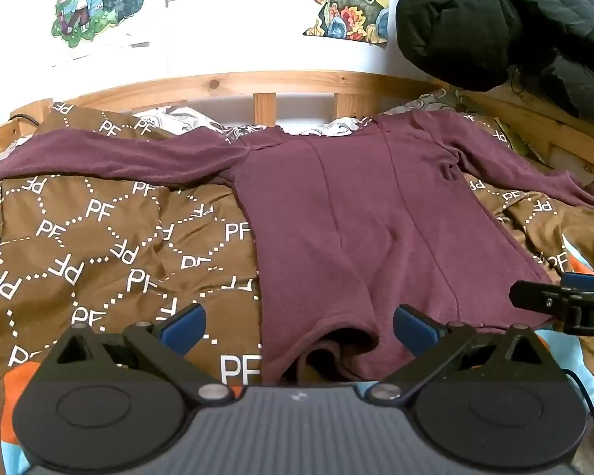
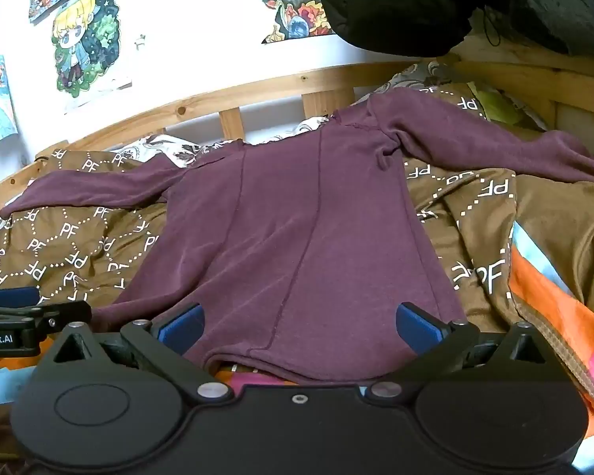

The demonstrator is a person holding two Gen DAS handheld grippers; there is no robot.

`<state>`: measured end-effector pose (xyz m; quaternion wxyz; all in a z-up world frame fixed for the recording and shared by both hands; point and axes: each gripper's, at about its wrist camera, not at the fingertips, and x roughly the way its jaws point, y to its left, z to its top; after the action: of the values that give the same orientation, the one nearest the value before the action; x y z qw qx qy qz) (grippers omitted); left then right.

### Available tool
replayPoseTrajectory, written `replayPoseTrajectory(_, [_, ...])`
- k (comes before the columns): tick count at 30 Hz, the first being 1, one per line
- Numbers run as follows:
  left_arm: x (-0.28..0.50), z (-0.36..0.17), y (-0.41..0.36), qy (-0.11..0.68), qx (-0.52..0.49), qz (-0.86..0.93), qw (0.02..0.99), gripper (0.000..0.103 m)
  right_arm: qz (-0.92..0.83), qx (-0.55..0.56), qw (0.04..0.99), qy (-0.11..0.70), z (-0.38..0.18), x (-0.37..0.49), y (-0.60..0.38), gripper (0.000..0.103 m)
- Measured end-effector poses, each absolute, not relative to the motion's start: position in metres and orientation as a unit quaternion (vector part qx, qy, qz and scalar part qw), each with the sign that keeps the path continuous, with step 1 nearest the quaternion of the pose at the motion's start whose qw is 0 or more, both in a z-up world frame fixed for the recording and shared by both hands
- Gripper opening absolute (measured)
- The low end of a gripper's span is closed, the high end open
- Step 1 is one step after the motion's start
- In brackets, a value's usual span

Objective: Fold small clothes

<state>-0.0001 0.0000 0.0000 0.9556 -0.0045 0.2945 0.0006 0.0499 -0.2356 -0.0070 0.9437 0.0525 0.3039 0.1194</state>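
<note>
Both claws, left claw (image 1: 299, 330) and right claw (image 2: 299, 328), gape empty above the hem of the spread maroon top (image 1: 356, 217), seemingly poised to begin folding.

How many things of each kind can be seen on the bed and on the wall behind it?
Maroon long-sleeved top: 1
Brown patterned blanket: 1
Black jacket: 1
Cartoon pictures on the wall: 4 in the right wrist view, some cut off
Open grippers: 2, left, right
Total: 9
</note>
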Motion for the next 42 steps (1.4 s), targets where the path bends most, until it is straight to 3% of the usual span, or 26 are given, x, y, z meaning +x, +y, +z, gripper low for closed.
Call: replayPoseTrajectory(42, [0.0014,-0.0054,-0.0001,0.306,-0.003,0.001,0.952,0.102,0.116,0.058,0.943,0.307,-0.0078,0.0492,-0.2366,0.102])
